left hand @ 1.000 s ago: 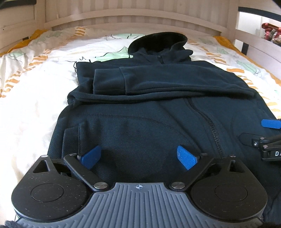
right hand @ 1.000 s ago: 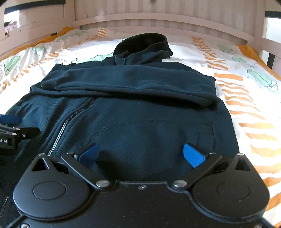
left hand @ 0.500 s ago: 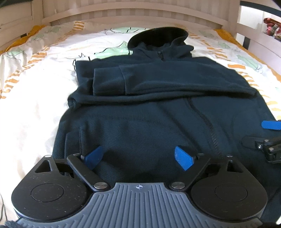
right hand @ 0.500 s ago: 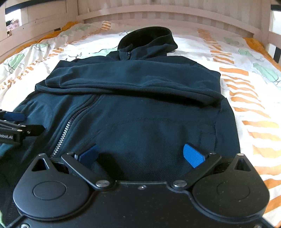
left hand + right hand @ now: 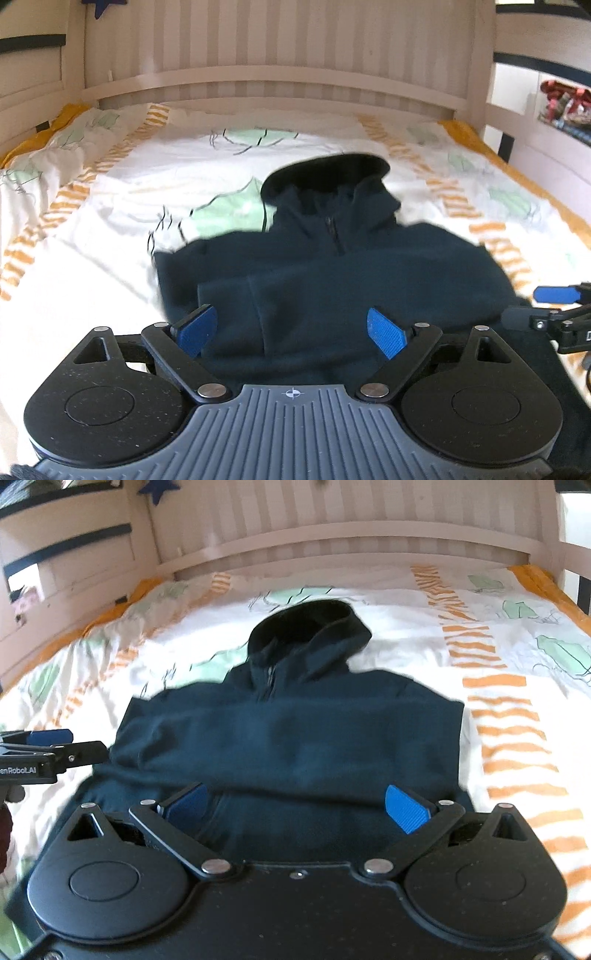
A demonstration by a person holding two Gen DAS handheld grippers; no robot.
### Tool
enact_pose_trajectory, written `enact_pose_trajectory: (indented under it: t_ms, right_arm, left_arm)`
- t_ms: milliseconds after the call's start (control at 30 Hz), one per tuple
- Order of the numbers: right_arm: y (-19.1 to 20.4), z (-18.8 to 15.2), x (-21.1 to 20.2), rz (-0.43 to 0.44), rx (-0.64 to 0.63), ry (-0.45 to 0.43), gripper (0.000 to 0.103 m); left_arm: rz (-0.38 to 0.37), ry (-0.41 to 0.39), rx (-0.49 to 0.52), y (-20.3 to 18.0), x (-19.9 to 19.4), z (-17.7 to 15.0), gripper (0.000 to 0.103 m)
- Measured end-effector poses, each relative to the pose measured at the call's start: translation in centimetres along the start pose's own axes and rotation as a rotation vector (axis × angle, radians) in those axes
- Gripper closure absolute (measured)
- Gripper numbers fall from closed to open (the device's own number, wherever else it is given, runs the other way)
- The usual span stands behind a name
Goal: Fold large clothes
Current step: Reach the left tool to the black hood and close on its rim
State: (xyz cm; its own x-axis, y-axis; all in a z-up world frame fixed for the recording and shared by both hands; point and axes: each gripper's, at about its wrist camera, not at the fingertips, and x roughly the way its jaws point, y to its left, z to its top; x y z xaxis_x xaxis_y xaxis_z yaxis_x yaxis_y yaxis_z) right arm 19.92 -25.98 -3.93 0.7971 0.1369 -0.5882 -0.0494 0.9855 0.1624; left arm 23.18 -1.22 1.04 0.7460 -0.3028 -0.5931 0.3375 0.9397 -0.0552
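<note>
Navy fleece hoodie [image 5: 332,280] is spread mid-bed [image 5: 92,236], hood toward the slatted headboard [image 5: 280,40]; left hand-held gripper [image 5: 291,328] and right hand-held gripper [image 5: 299,808] are held released, nothing clasped.

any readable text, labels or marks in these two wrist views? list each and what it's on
"enRobot.AI", first letters cut off by the picture's edge: on the left gripper body, right wrist view.
Crosshair mark, no text: on the left gripper's grey ribbed plate.
White letters on the right gripper, at the picture's edge: unreadable.

A dark navy fleece hooded jacket [image 5: 332,280] lies on a white quilted bedspread [image 5: 92,229] — orange stripes, pale green shapes.
</note>
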Motion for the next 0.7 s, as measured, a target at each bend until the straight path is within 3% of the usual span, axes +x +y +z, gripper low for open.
enact_pose_trajectory:
  t_ms: [267, 700]
  right_arm:
    - [-1.8, 4.0, 3.0, -0.002, 0.038, -0.003, 0.01]
    - [-3.7, 10.8, 9.8, -0.029, -0.023, -0.045, 0.01]
  left_arm:
    - [0.023, -0.017, 0.035, 0.3, 4.0, 3.8, 0.021]
    - [0.098, 0.011, 0.019, 2.6, 13.7, 8.6, 0.021]
